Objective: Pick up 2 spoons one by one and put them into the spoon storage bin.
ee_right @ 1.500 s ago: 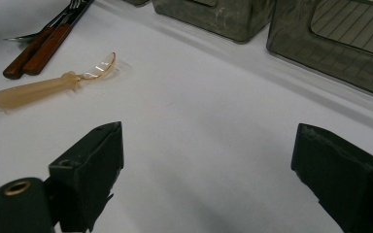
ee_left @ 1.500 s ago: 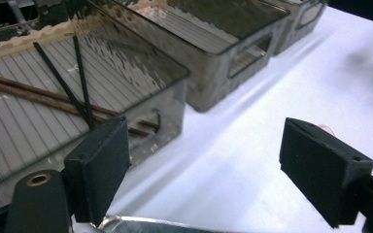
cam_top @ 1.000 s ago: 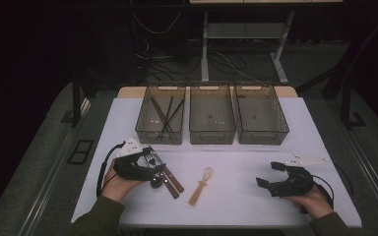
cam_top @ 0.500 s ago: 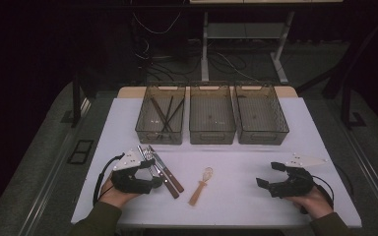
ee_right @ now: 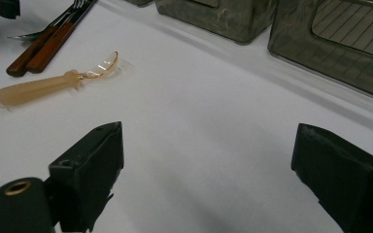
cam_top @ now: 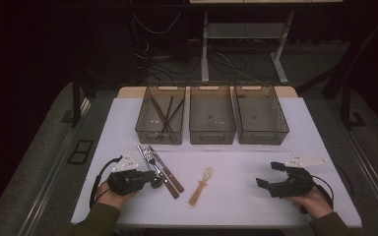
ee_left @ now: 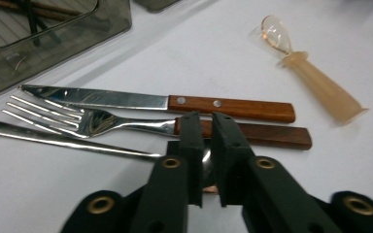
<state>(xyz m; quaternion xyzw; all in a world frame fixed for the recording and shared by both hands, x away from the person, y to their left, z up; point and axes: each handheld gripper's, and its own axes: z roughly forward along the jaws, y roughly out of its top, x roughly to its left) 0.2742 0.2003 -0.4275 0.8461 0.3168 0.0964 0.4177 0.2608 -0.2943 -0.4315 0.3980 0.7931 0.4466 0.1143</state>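
My left gripper (cam_top: 153, 181) lies at the table's front left, its jaws pointing right. Its jaws (ee_left: 205, 117) have just been closing and now pinch the near end of a slim metal spoon (ee_left: 68, 141). Just beyond it lie a wood-handled fork (ee_left: 97, 121) and a wood-handled knife (ee_left: 228, 108), side by side. An amber plastic spoon (cam_top: 200, 186) rests near the table's middle front. At the front right, my right gripper (cam_top: 267, 174) is open, with bare table between its jaws (ee_right: 209, 141). The amber plastic spoon (ee_right: 43, 87) lies far to its left.
Three grey bins stand in a row at the back: the left bin (cam_top: 158, 135) holds dark sticks; the middle bin (cam_top: 211, 136) and the right bin (cam_top: 263, 136) look bare. The white table (cam_top: 236, 162) ends close to both hands.
The left gripper has shifted slightly toward the table's front edge and its jaws have shut on the metal spoon. The right gripper has stayed put.
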